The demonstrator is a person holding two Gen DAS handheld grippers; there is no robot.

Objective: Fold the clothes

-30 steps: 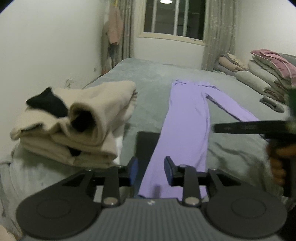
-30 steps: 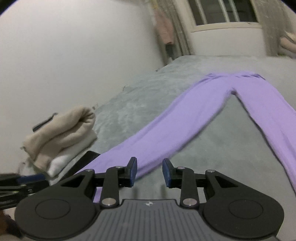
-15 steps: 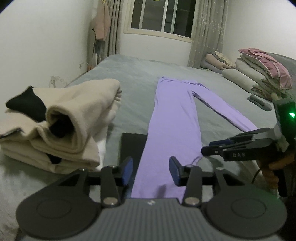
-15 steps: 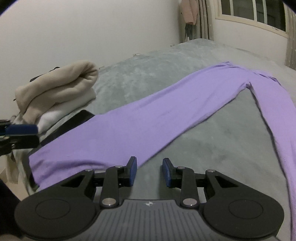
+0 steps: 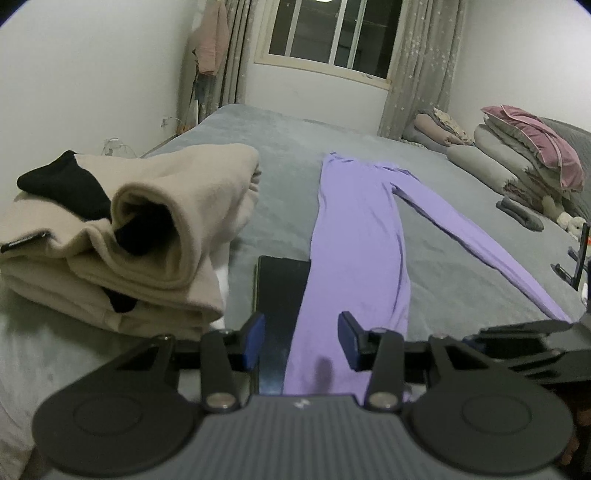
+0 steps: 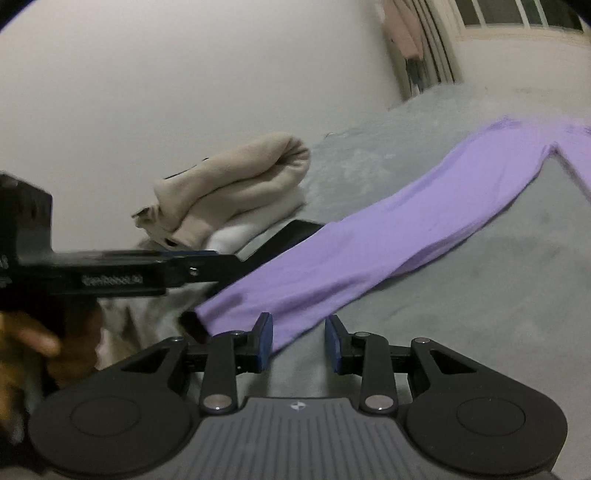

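Purple leggings (image 5: 358, 236) lay spread flat on the grey bed (image 5: 280, 147), unfolded, legs splayed in a narrow V. Ran from a waistband at upper centre of the left view down to a cuff at bottom centre, long axis almost straight away from the camera. Other leg (image 5: 480, 240) slanted off toward the lower right edge of that frame. Near cuff partly overlay a flat black board (image 5: 280, 291) at lower centre.

Left gripper (image 5: 301, 341) stood wide open and empty, cuff framed right between its pads, just beyond the tips. Right gripper (image 6: 298, 341) likewise parted, a little narrower, gripping nothing; in its view the same leg (image 6: 369, 258) crossed from lower centre up to the upper right, cuff corner just ahead of the left pad (image 6: 264, 341). Left gripper's body (image 6: 110, 273) cut across the left middle of the right view, blurred, a hand (image 6: 29, 343) below it.

Judged from this: both tools close to the same cuff, left one squarer on it. Closing on that hem would call for a short reach forward and down along the leg's axis.

Folded beige stack (image 5: 122, 236) sat at middle left, with black fabric (image 5: 62, 184) tucked in. Bedding pile (image 5: 524, 162) at right, window (image 5: 328, 29) at top.
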